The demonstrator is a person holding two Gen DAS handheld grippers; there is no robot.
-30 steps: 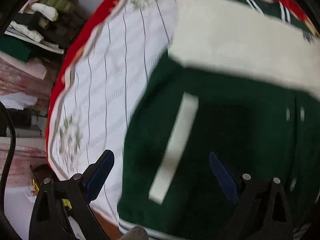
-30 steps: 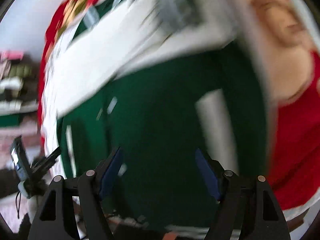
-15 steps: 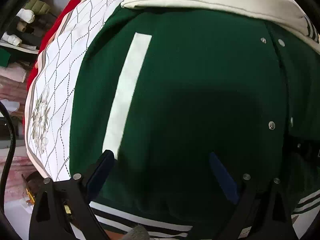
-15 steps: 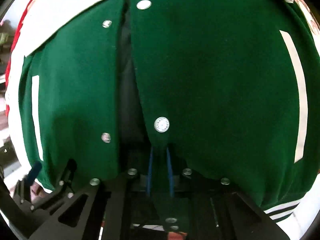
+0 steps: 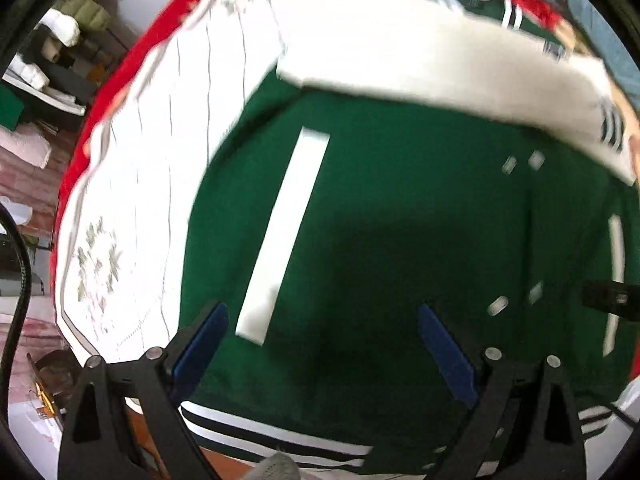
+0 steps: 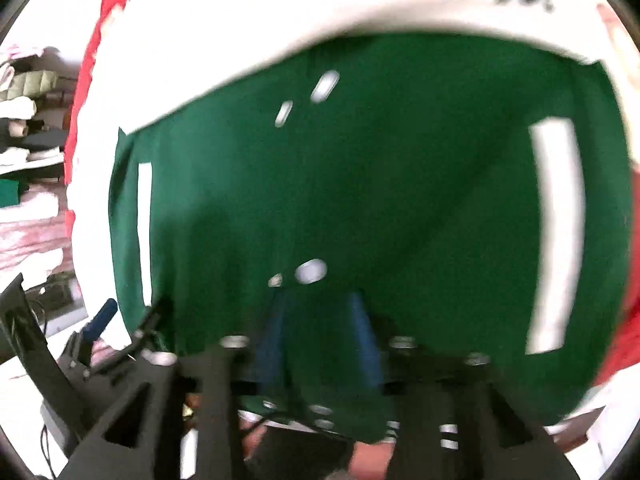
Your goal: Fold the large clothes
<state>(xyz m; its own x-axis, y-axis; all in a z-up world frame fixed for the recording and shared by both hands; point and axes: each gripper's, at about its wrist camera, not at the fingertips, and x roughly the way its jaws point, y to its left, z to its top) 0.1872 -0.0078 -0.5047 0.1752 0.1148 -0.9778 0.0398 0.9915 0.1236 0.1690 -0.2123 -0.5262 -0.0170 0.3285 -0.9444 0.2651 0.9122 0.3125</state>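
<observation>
A dark green varsity jacket lies front up on the table, with white pocket stripes and metal snaps. Its white sleeve is folded across the chest. My left gripper hovers open above the left front panel, with nothing between its blue pads. My right gripper is at the snap placket near the hem. Its jaws are opening, and a strip of the green front edge lies between the pads. The right wrist view is blurred by motion.
A white quilted cloth with a red border covers the table under the jacket. Shelves of folded clothes stand at the far left. The striped hem lies at the near table edge.
The right gripper closed on the jacket's front edge by the snaps half a second ago; now its pads stand apart. The left gripper pulled back up from the jacket and stayed open.
</observation>
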